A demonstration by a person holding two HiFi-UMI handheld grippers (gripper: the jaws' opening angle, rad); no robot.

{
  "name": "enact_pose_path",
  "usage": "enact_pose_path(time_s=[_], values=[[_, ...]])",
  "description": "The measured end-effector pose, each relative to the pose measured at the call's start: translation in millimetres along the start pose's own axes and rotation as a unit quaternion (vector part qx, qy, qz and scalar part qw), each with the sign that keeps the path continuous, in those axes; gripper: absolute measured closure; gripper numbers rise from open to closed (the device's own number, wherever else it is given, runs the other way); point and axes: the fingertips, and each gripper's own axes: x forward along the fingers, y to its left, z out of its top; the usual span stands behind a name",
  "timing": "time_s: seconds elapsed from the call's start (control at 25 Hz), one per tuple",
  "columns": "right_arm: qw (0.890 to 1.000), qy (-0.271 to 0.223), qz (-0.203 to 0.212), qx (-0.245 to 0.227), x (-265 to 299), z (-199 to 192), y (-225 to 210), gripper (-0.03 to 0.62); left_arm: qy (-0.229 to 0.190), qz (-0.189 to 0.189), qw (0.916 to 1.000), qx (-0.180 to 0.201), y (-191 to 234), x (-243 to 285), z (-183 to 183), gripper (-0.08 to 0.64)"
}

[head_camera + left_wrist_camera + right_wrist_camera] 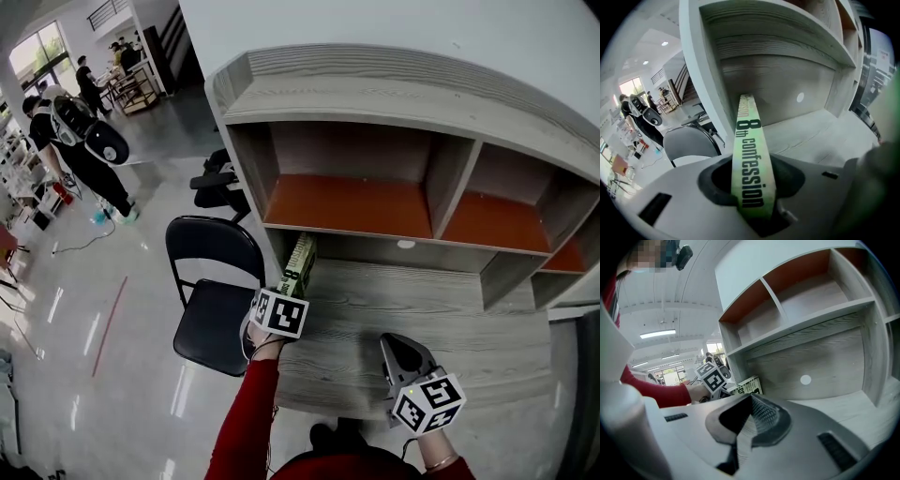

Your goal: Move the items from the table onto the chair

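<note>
Gripping the green book [750, 159] by its spine with left gripper [752, 206], on edge at the table's [450, 309] left end; right gripper [746, 430] closed, empty, idle over the near edge.
Likely to pivot or fan open from so narrow a hold; may knock the shelf [347, 208] overhead or the side panel [246, 173] en route to the chair [214, 314], just beside. People [80, 141] in background, well apart.

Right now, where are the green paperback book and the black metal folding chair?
green paperback book [749, 159], left gripper view, on its spine.
black metal folding chair [216, 328], head view, on its seat.
</note>
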Motion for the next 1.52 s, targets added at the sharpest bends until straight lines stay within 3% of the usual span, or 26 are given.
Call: enact_pose_path(time_s=[0.2, 0.32, 0.4, 0.52, 0.6, 0.76, 1.12, 1.32, 1.52], values=[[1.0, -0.004, 0.001, 0.001, -1.3, 5.8, -0.6, 0.586, -0.061, -0.019, 0.9975, -0.03, -14.9, -54.4, -15.2, 0.393], [1.0, -0.006, 0.013, -0.004, -2.5, 10.3, 5.9, 0.586, -0.118, -0.061, 0.9886, -0.071, -26.3, -114.9, -39.3, 0.393], [1.0, -0.006, 0.027, -0.014, -0.5, 13.8, 10.9, 0.586, -0.162, -0.114, 0.9711, -0.133, -30.6, -153.8, -55.4, 0.391], [0.998, 0.0, 0.052, -0.026, 7.9, 14.3, 23.0, 0.586, -0.215, -0.162, 0.9349, -0.231, -19.8, -196.7, -78.4, 0.391], [0.997, 0.009, 0.074, -0.031, 17.0, 10.9, 37.6, 0.586, -0.224, -0.142, 0.9285, -0.26, -3.7, -211.5, -99.3, 0.391], [0.99, 0.027, 0.13, -0.052, 37.7, 4.5, 74.7, 0.586, -0.207, -0.066, 0.9357, -0.278, 19.0, -220.4, -140.1, 0.391], [0.966, 0.05, 0.236, -0.089, 74.0, 0.4, 166.4, 0.586, -0.211, 0.021, 0.9181, -0.335, 52.3, -262.8, -185.2, 0.391], [0.959, 0.043, 0.264, -0.097, 98.7, -2.0, 201.3, 0.586, -0.203, 0.061, 0.9147, -0.344, 89.4, -263.0, -206.9, 0.391], [0.962, 0.037, 0.255, -0.093, 123.4, 0.0, 220.1, 0.586, -0.2, 0.059, 0.9186, -0.336, 130.7, -246.1, -209.9, 0.391]])
